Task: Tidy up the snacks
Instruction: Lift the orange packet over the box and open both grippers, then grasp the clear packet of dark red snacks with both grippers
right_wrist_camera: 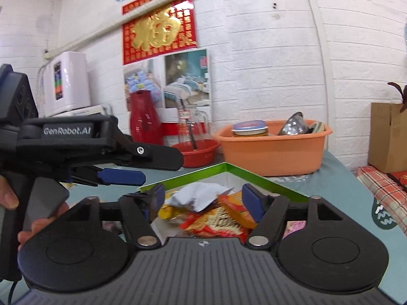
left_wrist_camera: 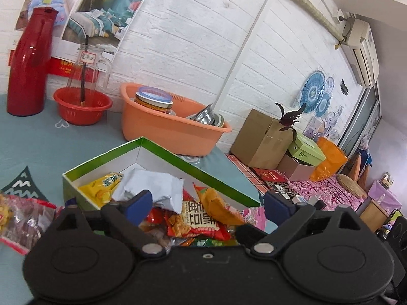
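A green box [left_wrist_camera: 193,165] with a white inside sits on the teal tablecloth and holds several snack packets: a yellow packet [left_wrist_camera: 101,185], a crumpled silver packet [left_wrist_camera: 155,185] and red-orange packets [left_wrist_camera: 198,221]. My left gripper [left_wrist_camera: 207,207] hangs just above the box with its blue pads wide apart and nothing between them. The right wrist view shows the same box [right_wrist_camera: 267,178] and snack pile [right_wrist_camera: 216,218]. My right gripper [right_wrist_camera: 206,200] is open over it, empty. The left gripper's body [right_wrist_camera: 101,147], held by a hand, juts in from the left of that view.
A clear packet of dark snacks [left_wrist_camera: 23,218] lies left of the box. Behind it stand an orange basin [left_wrist_camera: 165,127] with a tin and metal bowls, a red basket [left_wrist_camera: 81,106] with a glass jug, and a red flask [left_wrist_camera: 28,63]. Cardboard boxes [left_wrist_camera: 262,139] sit beyond the table's right edge.
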`<state>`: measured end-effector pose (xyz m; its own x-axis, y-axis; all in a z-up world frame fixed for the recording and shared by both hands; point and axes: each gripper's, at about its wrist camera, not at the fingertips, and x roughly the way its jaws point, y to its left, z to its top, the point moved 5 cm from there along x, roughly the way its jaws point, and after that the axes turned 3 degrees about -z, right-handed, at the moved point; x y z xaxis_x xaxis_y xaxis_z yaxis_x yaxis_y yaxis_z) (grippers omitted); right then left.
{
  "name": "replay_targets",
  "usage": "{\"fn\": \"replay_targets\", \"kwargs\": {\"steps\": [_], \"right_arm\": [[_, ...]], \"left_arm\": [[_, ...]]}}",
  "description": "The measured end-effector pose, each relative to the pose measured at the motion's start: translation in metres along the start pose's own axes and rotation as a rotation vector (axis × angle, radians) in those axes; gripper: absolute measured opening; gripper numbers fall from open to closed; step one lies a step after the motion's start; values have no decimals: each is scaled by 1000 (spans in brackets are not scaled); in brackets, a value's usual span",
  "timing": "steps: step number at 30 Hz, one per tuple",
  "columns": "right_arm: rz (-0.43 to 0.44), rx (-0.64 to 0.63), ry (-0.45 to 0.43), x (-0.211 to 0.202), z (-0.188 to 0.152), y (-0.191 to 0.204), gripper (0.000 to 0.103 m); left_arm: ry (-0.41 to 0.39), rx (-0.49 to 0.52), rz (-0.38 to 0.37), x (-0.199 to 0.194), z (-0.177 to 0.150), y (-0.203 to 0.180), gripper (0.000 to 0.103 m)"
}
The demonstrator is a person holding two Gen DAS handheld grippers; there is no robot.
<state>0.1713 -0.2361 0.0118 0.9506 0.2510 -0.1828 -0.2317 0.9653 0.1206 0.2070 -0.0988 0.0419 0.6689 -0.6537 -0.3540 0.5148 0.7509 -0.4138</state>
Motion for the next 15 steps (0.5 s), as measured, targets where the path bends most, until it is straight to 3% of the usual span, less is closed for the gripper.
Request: {"fn": "replay_targets", "kwargs": {"steps": [5, 8, 12, 15], "right_arm": [[69, -17, 49, -12, -20, 24, 103], [97, -10, 90, -12, -31, 33, 103], [124, 8, 128, -7, -38, 42, 103], [136, 6, 137, -6, -40, 47, 103]], "left_arm": [[8, -24, 84, -31, -31, 31, 103], [33, -92, 181, -42, -44, 70, 103], [4, -169, 281, -54, -39, 115, 103], [-25, -180, 303, -57, -24, 132, 103]]}}
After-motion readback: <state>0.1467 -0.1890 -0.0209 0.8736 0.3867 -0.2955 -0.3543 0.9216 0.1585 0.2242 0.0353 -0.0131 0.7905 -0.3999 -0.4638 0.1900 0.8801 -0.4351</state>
